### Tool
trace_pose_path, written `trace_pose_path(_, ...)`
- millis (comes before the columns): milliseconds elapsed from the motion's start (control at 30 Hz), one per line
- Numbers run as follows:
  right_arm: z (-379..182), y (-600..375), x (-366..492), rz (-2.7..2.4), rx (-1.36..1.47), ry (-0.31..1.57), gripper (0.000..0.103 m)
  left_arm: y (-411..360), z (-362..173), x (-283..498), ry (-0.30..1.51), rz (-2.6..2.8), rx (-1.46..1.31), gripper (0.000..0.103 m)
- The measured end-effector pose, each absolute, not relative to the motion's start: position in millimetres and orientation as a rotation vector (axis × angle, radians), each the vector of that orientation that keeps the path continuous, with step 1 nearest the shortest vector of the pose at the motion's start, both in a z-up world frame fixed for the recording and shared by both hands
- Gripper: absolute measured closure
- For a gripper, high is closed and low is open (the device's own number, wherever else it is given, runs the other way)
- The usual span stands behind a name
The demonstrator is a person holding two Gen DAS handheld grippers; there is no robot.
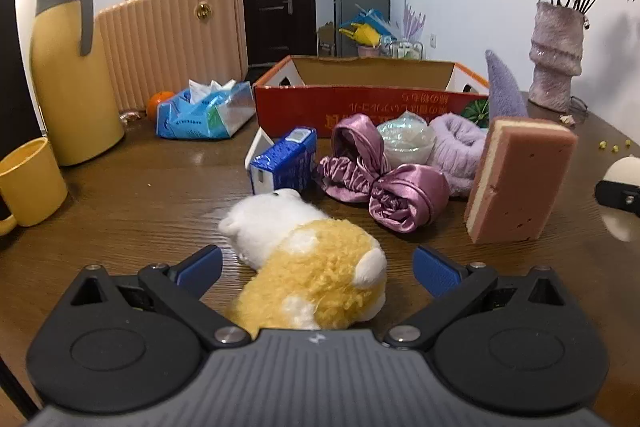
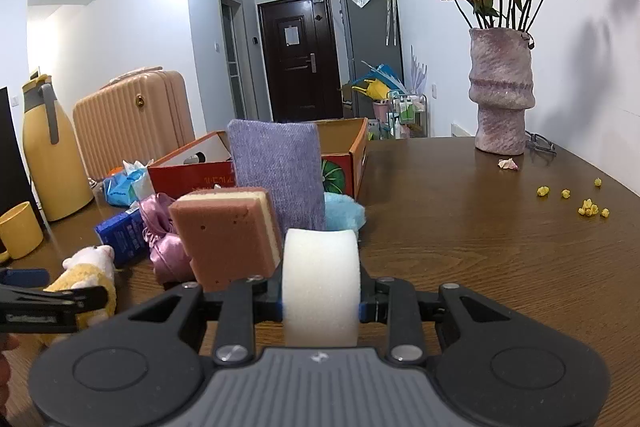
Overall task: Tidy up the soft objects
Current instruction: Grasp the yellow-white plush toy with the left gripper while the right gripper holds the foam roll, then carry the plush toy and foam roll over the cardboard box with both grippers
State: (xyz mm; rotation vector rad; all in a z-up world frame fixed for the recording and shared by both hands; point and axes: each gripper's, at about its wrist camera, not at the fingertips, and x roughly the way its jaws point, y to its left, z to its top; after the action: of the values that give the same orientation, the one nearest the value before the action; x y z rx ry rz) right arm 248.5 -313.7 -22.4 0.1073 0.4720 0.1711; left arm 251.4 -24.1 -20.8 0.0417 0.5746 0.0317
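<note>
A yellow and white plush toy [image 1: 308,267] lies on the wooden table between the fingers of my open left gripper [image 1: 318,271], which do not press it. My right gripper [image 2: 320,301] is shut on a white foam block [image 2: 320,283] just above the table. A pink layered sponge [image 1: 520,179] stands on edge; it also shows in the right wrist view [image 2: 224,235]. Purple satin scrunchies [image 1: 376,175], a lilac fluffy piece [image 1: 456,143] and a purple cloth [image 2: 278,171] lie in front of the open red cardboard box [image 1: 360,103].
A blue carton [image 1: 286,163], a blue tissue pack [image 1: 204,111], an orange [image 1: 158,103], a yellow jug [image 1: 68,67] and a yellow mug [image 1: 30,183] are at the left. A vase of flowers [image 2: 502,91] stands at the back right. Small yellow bits [image 2: 588,207] lie on the table.
</note>
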Motion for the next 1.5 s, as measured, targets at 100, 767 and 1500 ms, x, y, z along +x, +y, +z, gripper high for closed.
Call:
trace_pose_path(100,-23.2,-314.0,249.1,0.175,0.111,0.471,0.074,-25.7,-26.5,261.8,0.598,0.034,0.036,0.0)
trace_pose_path(767,-29.7,-312.6,251.5,0.18,0.116,0.496,0.074,-20.5,-47.2,301.0,0.721,0.017,0.012,0.02)
trace_pose_path(1500,-28.5,-320.8,247.2,0.143,0.145,0.462,0.074,-18.4,-31.2,279.6,0.605,0.02,0.008,0.028)
